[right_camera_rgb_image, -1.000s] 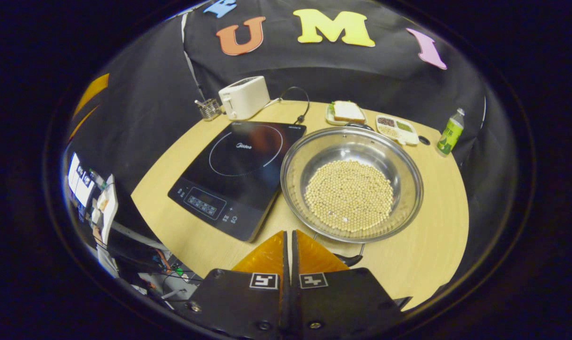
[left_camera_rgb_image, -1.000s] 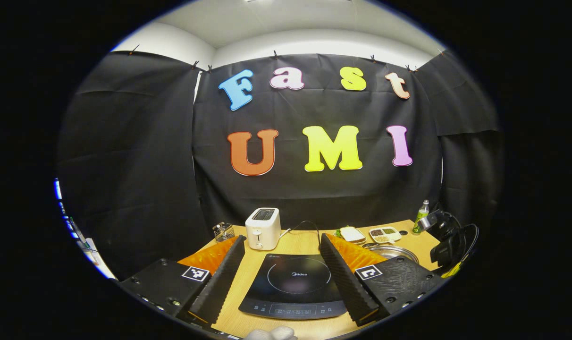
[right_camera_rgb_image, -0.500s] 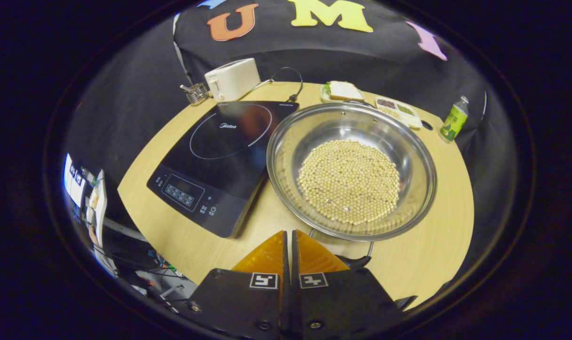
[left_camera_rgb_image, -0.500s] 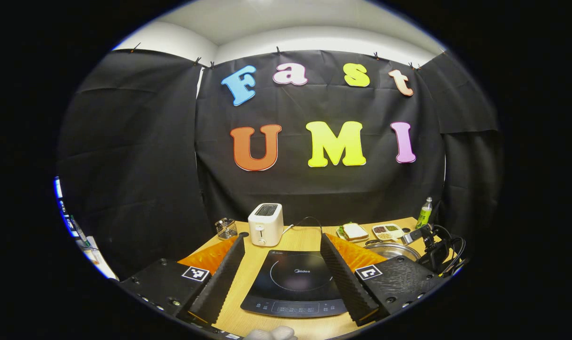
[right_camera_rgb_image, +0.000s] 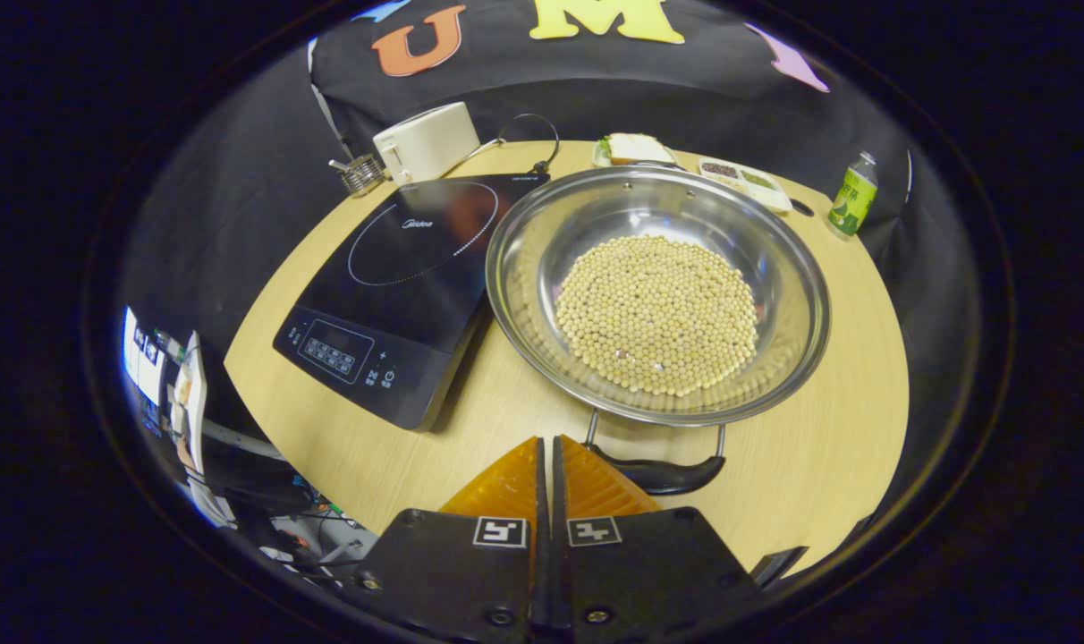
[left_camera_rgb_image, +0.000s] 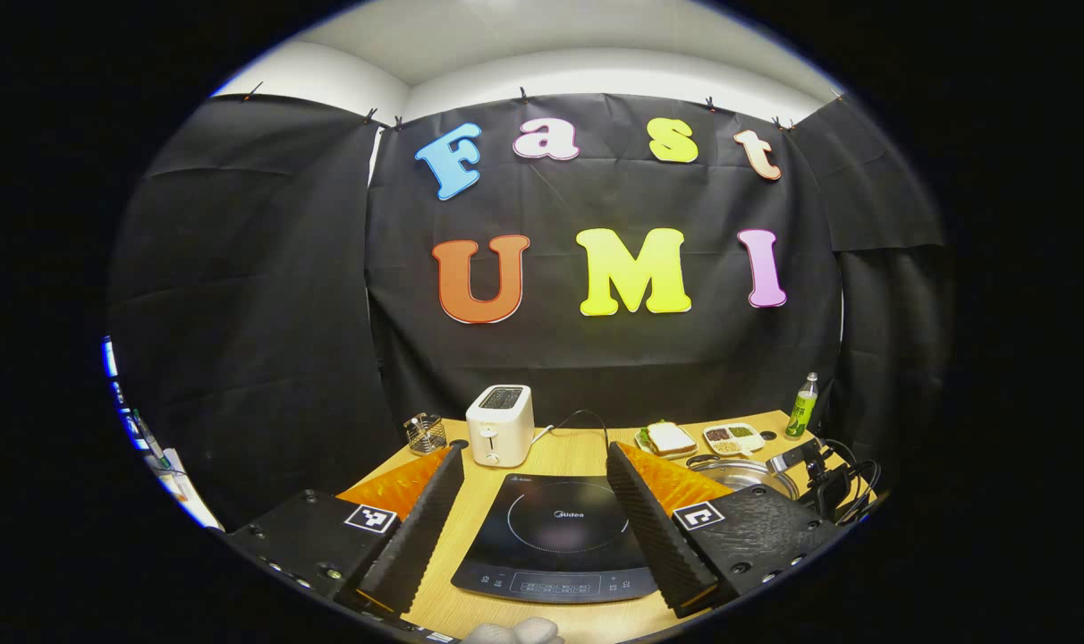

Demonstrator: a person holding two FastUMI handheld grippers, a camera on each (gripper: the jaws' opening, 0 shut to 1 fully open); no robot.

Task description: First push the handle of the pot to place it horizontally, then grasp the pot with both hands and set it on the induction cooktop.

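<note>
Table (right_camera_rgb_image: pixel 828 465) with cooktop (right_camera_rgb_image: pixel 399 295), pot (right_camera_rgb_image: pixel 658 295)

Bare table (right_camera_rgb_image: pixel 399 465) fronts the pot (right_camera_rgb_image: pixel 658 295); cooktop (right_camera_rgb_image: pixel 399 286) flanks it.

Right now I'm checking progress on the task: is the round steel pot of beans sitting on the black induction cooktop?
No, the round steel pot rests on the wooden table beside the black induction cooktop.

The right gripper (right_camera_rgb_image: pixel 546 444) has come closer to the pot (right_camera_rgb_image: pixel 658 295). The pot's near handle (right_camera_rgb_image: pixel 658 472) now lies level, just beside the gripper.
</note>
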